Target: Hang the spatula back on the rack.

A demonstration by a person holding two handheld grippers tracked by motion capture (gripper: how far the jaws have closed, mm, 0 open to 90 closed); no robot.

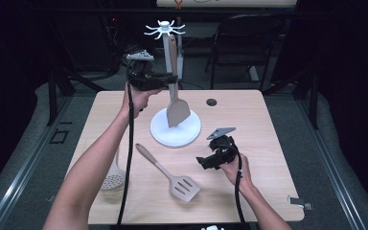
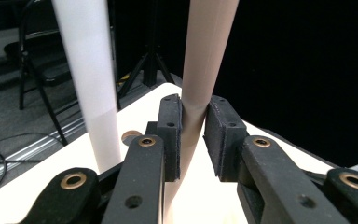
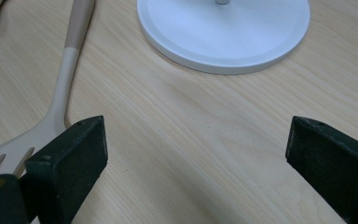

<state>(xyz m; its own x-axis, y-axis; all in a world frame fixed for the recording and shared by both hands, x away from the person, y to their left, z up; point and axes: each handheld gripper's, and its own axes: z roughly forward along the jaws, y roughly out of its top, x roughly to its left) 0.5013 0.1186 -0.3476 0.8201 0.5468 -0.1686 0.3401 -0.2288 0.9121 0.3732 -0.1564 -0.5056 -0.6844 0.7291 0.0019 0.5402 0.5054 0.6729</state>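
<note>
Left gripper [image 1: 172, 79] clamped on handle of solid spatula [image 1: 177, 111], which hangs along the white stand's pole [image 2: 91, 79], blade just above the round base [image 1: 191, 135]. In the left gripper view the pads [image 2: 171, 135] squeeze the handle from both sides.

Right gripper [image 3: 196, 163] wide open, nothing between the jaws, low over bare wood right of the base.

Light wood table [image 1: 263, 143], dark room, grey floor around, folding chair [image 1: 242, 36] behind.

Slotted spatula [image 1: 170, 173] lies front-centre, skimmer [image 1: 112, 179] near left edge under the left forearm. Right half of the table is free.
</note>
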